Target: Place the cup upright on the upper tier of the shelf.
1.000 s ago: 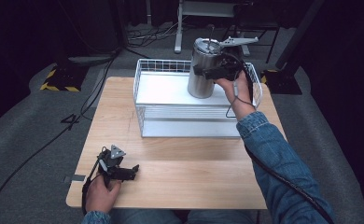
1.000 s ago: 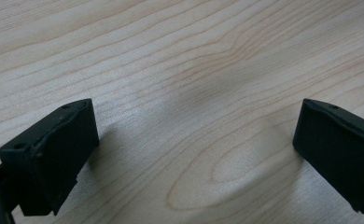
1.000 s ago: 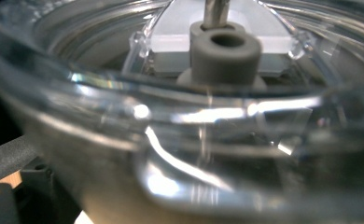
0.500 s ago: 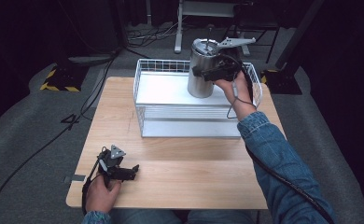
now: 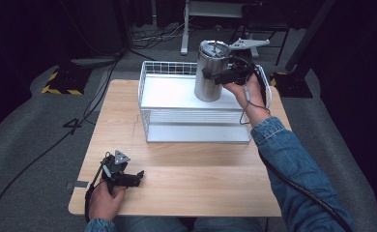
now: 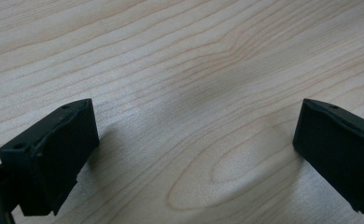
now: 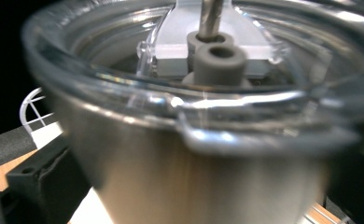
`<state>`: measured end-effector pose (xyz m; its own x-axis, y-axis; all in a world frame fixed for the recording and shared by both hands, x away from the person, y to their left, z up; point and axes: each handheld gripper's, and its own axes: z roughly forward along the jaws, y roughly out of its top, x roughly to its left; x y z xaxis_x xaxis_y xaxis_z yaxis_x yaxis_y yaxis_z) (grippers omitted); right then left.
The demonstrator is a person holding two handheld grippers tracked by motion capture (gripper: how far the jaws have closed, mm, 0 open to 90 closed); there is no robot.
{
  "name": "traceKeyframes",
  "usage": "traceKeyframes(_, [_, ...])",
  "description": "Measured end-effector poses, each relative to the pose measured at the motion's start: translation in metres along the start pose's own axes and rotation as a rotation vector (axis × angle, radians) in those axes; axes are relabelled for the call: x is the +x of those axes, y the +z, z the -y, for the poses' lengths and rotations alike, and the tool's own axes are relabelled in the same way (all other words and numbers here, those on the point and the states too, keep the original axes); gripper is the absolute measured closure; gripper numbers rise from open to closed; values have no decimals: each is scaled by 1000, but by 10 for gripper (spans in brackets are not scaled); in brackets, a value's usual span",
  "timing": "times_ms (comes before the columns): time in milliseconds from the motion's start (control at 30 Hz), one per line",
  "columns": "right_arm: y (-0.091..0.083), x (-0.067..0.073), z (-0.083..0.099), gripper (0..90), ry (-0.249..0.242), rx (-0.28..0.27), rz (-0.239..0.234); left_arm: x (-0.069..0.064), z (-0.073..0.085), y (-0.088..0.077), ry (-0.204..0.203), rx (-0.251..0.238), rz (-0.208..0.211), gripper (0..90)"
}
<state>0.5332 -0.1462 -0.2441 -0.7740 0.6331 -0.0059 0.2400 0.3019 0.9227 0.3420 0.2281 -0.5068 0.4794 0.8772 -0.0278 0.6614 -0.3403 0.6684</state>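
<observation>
One stainless steel tumbler stands upright over the far right part of one white wire basket, which sits on the far half of the light wooden table. From the high view it is not clear whether the tumbler's base rests on the basket floor or hangs just above it. The right gripper is clenched on the tumbler's side, one black jaw on each flank, with the person's right hand behind it and a denim sleeve running back to the near edge. In the right gripper view the tumbler fills the frame up close: a clear plastic lid caps it, a grey rubber ring sits in the lid, and one metal straw rises through a second grey ring behind it.

The left gripper lies low at the near left corner of the table, well apart from the basket, held by the left hand. In the left gripper view its two jaws stand wide apart with nothing but bare wood grain between them.
</observation>
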Motion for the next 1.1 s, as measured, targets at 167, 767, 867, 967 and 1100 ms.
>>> traceKeyframes(167, [-13, 0, -1, 0, -4, -6, -6, 0, 0, 0, -2, 0, 0, 6])
traceKeyframes(767, [-75, 5, 15, 0, -15, -35, -42, 0, 0, 0, -5, 0, -4, 6])
traceKeyframes(867, [-87, 7, 19, 0, -22, -32, -44, 0, 0, 0, -5, 0, -4, 6])
traceKeyframes(967, [-99, 10, 25, 0, -28, -33, -45, 0, 0, 0, -4, 0, -4, 6])
traceKeyframes(1100, [-112, 13, 32, 0, -29, -26, -47, 0, 0, 0, -6, 1, -5, 6])
